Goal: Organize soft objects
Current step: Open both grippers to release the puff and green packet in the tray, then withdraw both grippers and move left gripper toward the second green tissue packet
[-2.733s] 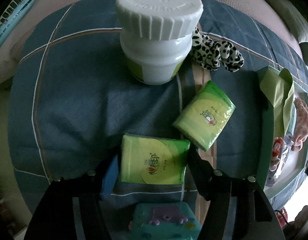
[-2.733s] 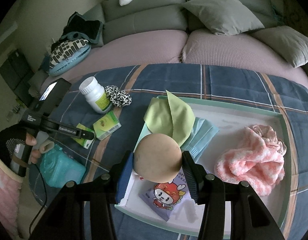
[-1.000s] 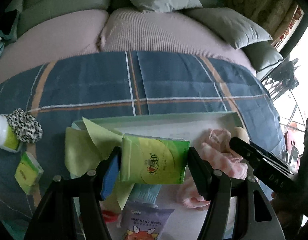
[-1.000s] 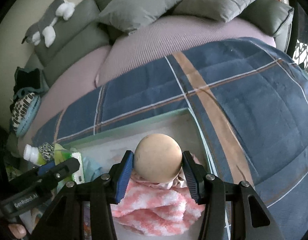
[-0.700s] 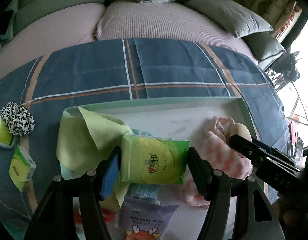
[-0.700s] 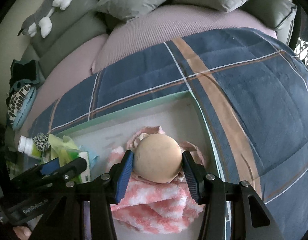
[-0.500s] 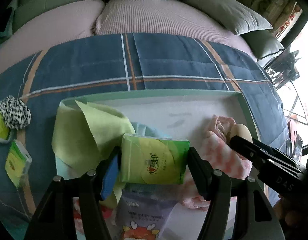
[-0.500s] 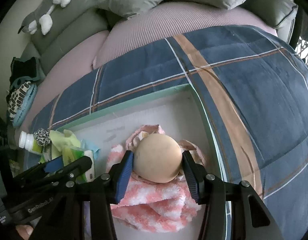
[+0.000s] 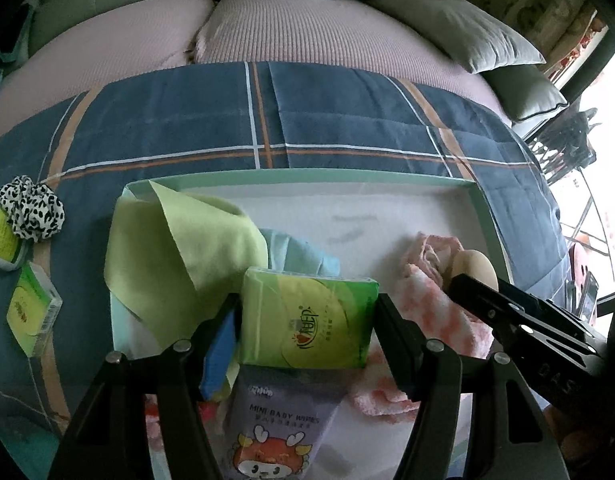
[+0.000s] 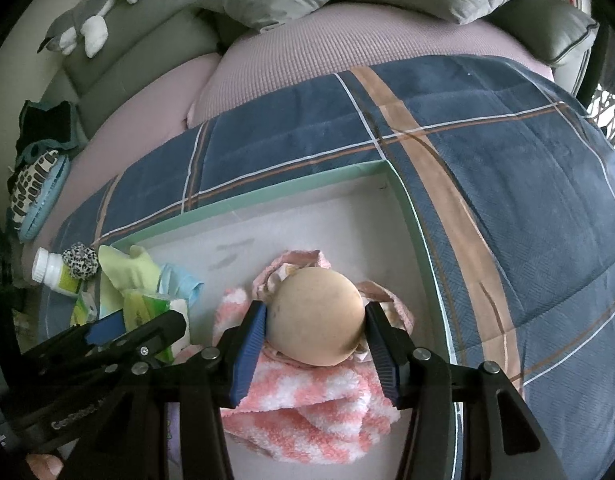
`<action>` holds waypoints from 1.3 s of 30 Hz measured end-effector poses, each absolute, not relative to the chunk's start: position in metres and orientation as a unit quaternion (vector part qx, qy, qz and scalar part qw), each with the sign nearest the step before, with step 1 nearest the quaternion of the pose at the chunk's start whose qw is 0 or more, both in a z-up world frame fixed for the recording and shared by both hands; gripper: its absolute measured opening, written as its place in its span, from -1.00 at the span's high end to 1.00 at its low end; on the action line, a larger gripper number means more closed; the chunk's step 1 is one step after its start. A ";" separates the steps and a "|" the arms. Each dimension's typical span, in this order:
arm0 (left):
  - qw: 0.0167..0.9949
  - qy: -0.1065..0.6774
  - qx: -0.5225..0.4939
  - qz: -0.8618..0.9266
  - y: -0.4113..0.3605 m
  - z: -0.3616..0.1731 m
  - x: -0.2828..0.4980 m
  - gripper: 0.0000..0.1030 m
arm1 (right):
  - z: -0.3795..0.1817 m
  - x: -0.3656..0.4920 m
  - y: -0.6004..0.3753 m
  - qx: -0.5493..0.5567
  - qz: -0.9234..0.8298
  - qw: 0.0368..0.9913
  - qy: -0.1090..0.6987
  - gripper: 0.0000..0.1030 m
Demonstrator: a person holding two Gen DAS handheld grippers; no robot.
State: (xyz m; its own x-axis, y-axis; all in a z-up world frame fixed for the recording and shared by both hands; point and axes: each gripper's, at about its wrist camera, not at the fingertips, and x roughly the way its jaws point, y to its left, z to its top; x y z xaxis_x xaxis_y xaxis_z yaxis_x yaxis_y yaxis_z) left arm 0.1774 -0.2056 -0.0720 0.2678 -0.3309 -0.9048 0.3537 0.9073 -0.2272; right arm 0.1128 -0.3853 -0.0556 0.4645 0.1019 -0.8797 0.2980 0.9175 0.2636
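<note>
- Two hand-held grippers hang over the tray [image 9: 481, 200], each clamped on something.
- Left hand-held gripper [image 9: 307, 320] pinches a green tissue pack [image 9: 307, 318] between its pads, above the wipes pack [image 9: 275, 428] and beside the green cloth [image 9: 175, 256].
- Right hand-held gripper [image 10: 315, 324] grips a beige ball [image 10: 317, 316] just over the pink towel [image 10: 307, 412] at the tray's right end.
- Outside the tray, on the blanket [image 9: 179, 120]: another tissue pack [image 9: 33, 312], a spotted scrunchie [image 9: 31, 208] and a bottle [image 9: 1, 236].
</note>
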 end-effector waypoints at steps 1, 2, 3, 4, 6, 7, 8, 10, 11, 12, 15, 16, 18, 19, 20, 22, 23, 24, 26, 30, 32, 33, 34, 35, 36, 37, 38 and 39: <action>0.796 0.566 0.009 -0.215 -0.205 -0.072 0.178 -0.32 | -0.056 0.113 -0.386 0.195 -0.060 0.833 0.514 -0.08; 0.796 0.566 0.008 -0.215 -0.205 -0.071 0.177 -0.33 | -0.056 0.112 -0.386 0.197 -0.061 0.833 0.514 -0.09; 0.796 0.566 0.006 -0.215 -0.203 -0.070 0.177 -0.34 | -0.056 0.111 -0.388 0.198 -0.061 0.833 0.513 -0.13; 0.796 0.565 0.005 -0.216 -0.203 -0.070 0.176 -0.36 | -0.056 0.111 -0.389 0.198 -0.062 0.833 0.513 -0.18; 0.798 0.562 0.004 -0.216 -0.201 -0.067 0.176 -0.42 | -0.056 0.109 -0.392 0.202 -0.065 0.833 0.510 -0.21; 0.800 0.560 0.003 -0.215 -0.201 -0.065 0.176 -0.45 | -0.056 0.108 -0.393 0.204 -0.066 0.834 0.509 -0.21; 0.801 0.558 0.003 -0.215 -0.200 -0.063 0.175 -0.45 | -0.056 0.108 -0.395 0.206 -0.067 0.834 0.508 -0.22; 0.804 0.554 0.000 -0.215 -0.198 -0.059 0.176 -0.45 | -0.055 0.107 -0.397 0.208 -0.070 0.834 0.506 -0.25; 0.806 0.552 -0.001 -0.214 -0.197 -0.057 0.176 -0.46 | -0.054 0.106 -0.398 0.208 -0.072 0.835 0.505 -0.27; 0.807 0.551 -0.002 -0.213 -0.196 -0.056 0.177 -0.46 | -0.054 0.106 -0.399 0.208 -0.074 0.835 0.504 -0.30; 0.810 0.549 -0.004 -0.206 -0.191 -0.054 0.178 -0.48 | -0.054 0.106 -0.399 0.208 -0.073 0.835 0.504 -0.30; 0.811 0.549 -0.005 -0.203 -0.191 -0.054 0.179 -0.49 | -0.054 0.106 -0.399 0.207 -0.074 0.835 0.505 -0.31; 0.812 0.549 -0.007 -0.198 -0.188 -0.054 0.180 -0.49 | -0.055 0.106 -0.399 0.205 -0.076 0.834 0.507 -0.35; 0.813 0.549 -0.008 -0.195 -0.186 -0.053 0.181 -0.49 | -0.054 0.106 -0.399 0.204 -0.077 0.834 0.507 -0.35; 0.814 0.548 -0.010 -0.192 -0.184 -0.053 0.181 -0.49 | -0.052 0.105 -0.399 0.204 -0.078 0.836 0.504 -0.35; 0.818 0.544 -0.015 -0.187 -0.180 -0.050 0.182 -0.49 | -0.049 0.104 -0.398 0.204 -0.079 0.839 0.499 -0.35; 0.820 0.541 -0.017 -0.185 -0.178 -0.048 0.182 -0.50 | -0.048 0.104 -0.397 0.204 -0.078 0.840 0.496 -0.35; 0.823 0.538 -0.018 -0.182 -0.176 -0.047 0.182 -0.52 | -0.046 0.103 -0.395 0.202 -0.076 0.843 0.493 -0.35; 0.829 0.531 -0.018 -0.173 -0.172 -0.044 0.183 -0.78 | -0.044 0.103 -0.391 0.197 -0.074 0.846 0.489 -0.35; 0.839 0.523 -0.012 -0.149 -0.163 -0.041 0.187 -0.82 | -0.033 0.105 -0.378 0.182 -0.075 0.861 0.469 -0.35; 0.843 0.521 -0.013 -0.136 -0.157 -0.040 0.189 -0.83 | -0.027 0.106 -0.368 0.165 -0.064 0.871 0.459 -0.35; 0.845 0.519 -0.017 -0.130 -0.153 -0.040 0.190 -0.83 | -0.025 0.107 -0.363 0.158 -0.062 0.874 0.456 -0.35; 0.846 0.518 -0.021 -0.127 -0.149 -0.040 0.191 -0.83 | -0.024 0.108 -0.359 0.153 -0.061 0.876 0.454 -0.35; 0.847 0.516 -0.024 -0.124 -0.146 -0.039 0.191 -0.84 | -0.024 0.110 -0.356 0.151 -0.059 0.876 0.454 -0.35; 0.849 0.513 -0.027 -0.120 -0.142 -0.038 0.192 -0.84 | -0.024 0.112 -0.351 0.149 -0.053 0.876 0.456 -0.35; 0.853 0.509 -0.031 -0.114 -0.137 -0.037 0.192 -0.89 | -0.025 0.113 -0.348 0.148 -0.049 0.875 0.458 -0.46; 0.855 0.506 -0.033 -0.108 -0.133 -0.036 0.192 -0.96 | -0.026 0.115 -0.344 0.145 -0.045 0.875 0.460 -0.55; 0.858 0.503 -0.034 -0.101 -0.129 -0.035 0.193 -0.97 | -0.026 0.116 -0.340 0.141 -0.042 0.876 0.460 -0.63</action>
